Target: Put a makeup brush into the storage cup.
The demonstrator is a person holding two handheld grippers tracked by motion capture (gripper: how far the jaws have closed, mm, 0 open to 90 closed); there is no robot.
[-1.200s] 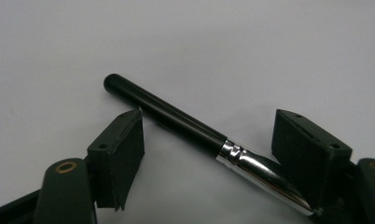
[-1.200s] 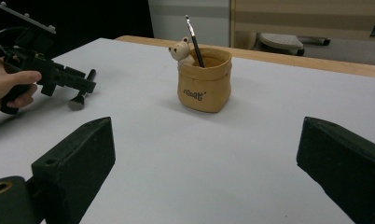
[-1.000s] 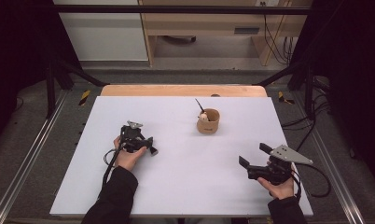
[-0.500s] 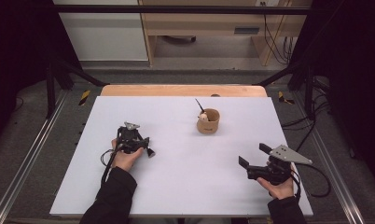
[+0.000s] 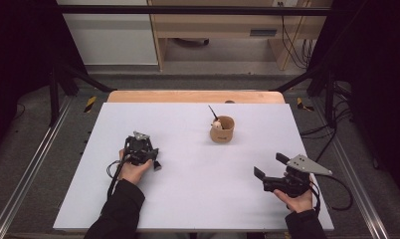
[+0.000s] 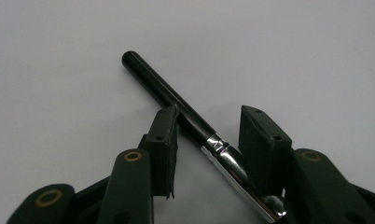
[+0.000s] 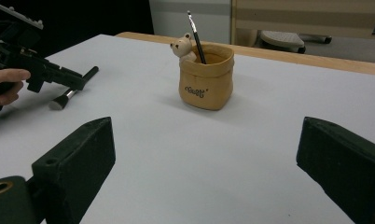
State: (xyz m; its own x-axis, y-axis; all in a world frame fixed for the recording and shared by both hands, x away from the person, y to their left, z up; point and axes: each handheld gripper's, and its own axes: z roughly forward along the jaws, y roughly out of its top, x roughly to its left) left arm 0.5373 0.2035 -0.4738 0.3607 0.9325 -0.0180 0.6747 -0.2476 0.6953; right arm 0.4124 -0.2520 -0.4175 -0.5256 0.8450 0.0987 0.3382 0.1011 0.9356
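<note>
I have the left gripper (image 5: pixel 150 160) lowered onto the near-left part of the white table (image 5: pixel 188 209), its jaws straddling a black-handled brush (image 6: pixel 195 126) that lies flat on the surface. The jaws have just been closing, with the brush between them. In the left gripper view one pad (image 6: pixel 164 140) meets the black handle just above the silver ferrule (image 6: pixel 232 165), while the other pad (image 6: pixel 262 149) stands beside the ferrule; I cannot tell whether it presses yet, so I rate this a closing approach rather than a confirmed clamp. The jaws cross the shaft at an angle near the ferrule, which I judge suits a lift, since it leaves the long handle end free. The right gripper (image 5: pixel 270 173) rests in the hand at the near-right edge of the table, jaws spread wide and holding nothing, aimed toward the tan pouch-shaped holder (image 7: pixel 206 77) at the far centre. That holder stands upright with a thin brush (image 7: pixel 195 35) leaning in it beside a small bear figure (image 7: pixel 182 46). I take the holder to be the likely destination for the brush on the table, with the open right gripper parked clear of the route.
</note>
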